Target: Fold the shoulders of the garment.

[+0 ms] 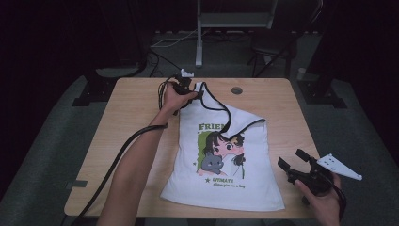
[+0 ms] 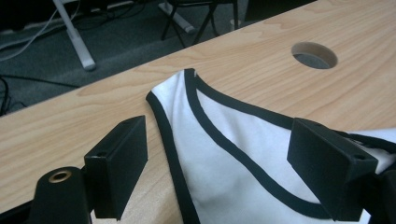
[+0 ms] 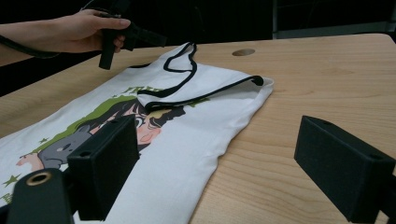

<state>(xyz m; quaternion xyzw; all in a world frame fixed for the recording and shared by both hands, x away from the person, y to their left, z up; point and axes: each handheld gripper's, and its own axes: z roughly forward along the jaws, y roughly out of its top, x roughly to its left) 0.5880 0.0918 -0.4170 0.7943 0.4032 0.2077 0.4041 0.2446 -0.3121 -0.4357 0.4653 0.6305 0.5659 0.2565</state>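
Your tabletop [image 1: 136,99] carries a white sleeveless top [image 1: 235,181] with black trim and a cartoon print, lying flat near the middle, its upper right part folded over so the neckline runs askew; the far shoulder strap [image 2: 187,81] reaches toward the back edge. Your left hand-held gripper [image 2: 217,158] hangs over that strap with jaws wide apart, seemingly placed to pinch it. Your right hand-held gripper [image 3: 217,168] waits, jaws spread and empty, just beside the garment's right edge. The print's lettering is partly covered by the fold.
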